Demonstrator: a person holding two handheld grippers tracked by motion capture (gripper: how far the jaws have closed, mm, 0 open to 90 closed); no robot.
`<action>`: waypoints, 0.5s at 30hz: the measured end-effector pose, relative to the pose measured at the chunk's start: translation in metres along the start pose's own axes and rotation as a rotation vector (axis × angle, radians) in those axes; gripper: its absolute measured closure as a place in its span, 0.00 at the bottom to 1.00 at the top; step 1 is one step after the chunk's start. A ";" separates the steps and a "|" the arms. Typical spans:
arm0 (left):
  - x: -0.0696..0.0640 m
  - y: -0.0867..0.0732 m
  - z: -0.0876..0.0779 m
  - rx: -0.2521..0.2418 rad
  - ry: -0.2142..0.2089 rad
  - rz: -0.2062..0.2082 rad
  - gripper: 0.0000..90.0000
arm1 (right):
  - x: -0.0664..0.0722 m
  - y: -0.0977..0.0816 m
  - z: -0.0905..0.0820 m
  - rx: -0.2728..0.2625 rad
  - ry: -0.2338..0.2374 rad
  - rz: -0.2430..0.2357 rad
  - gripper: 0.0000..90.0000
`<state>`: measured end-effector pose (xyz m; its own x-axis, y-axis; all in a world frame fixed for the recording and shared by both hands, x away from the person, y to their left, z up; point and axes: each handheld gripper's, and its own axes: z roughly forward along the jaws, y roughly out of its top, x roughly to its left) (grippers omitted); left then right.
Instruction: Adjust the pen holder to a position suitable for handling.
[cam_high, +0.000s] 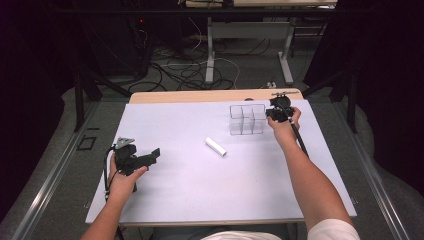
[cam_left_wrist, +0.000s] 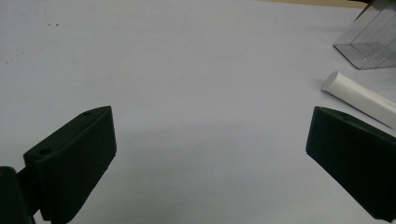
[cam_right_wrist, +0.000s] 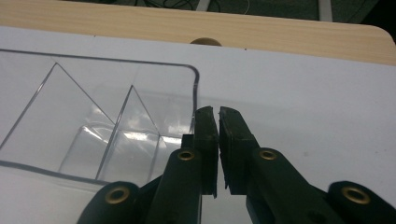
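Across the middle of the high view: table (cam_high: 200, 200), covered by a pale lilac-white sheet, with a strip of bare wood along its far edge; the largest item.

Upper right of the high view: clear plastic organizer box (cam_high: 247, 119), standing upright on the sheet near the far edge, split by clear dividers into compartments. In the right gripper view it takes up the left half of the frame (cam_right_wrist: 93, 116), and its rounded right-hand wall runs down to the jaws. In the left gripper view one corner of it shows at the upper right (cam_left_wrist: 369, 42).

Upper right of the high view, just beside the box's right wall: right gripper (cam_high: 272, 114), held in the person's right hand (cam_high: 286, 125). Its jaws are pressed together on the thin right wall of the box, one pad inside and one outside, as the right gripper view (cam_right_wrist: 218, 122) shows.

Lower left of the high view: left gripper (cam_high: 153, 155), held in the left hand (cam_high: 125, 180), well apart from the box. Jaws spread wide with nothing between them; in the left gripper view (cam_left_wrist: 210, 135) bare sheet lies between the pads.

Centre of the high view: white tube (cam_high: 215, 146), lying on its side and slanted, between the two grippers and touching neither. In the left gripper view it lies at the right edge (cam_left_wrist: 357, 95), just above the right-hand jaw.
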<state>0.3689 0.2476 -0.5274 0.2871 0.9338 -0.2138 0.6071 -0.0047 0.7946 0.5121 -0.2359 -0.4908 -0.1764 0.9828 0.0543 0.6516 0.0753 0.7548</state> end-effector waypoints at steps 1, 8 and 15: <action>0.000 0.000 0.000 0.000 0.000 0.000 0.02 | 0.000 0.000 0.000 0.000 0.000 0.000 0.97; 0.000 0.000 0.001 0.002 0.001 0.001 0.02 | 0.005 -0.003 0.001 0.011 -0.026 -0.008 1.00; -0.001 0.000 0.001 -0.001 0.003 0.003 0.02 | 0.007 -0.005 0.000 0.006 -0.031 0.026 1.00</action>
<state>0.3696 0.2461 -0.5280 0.2872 0.9347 -0.2095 0.6052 -0.0075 0.7960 0.5080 -0.2289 -0.4942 -0.1364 0.9892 0.0531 0.6598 0.0508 0.7498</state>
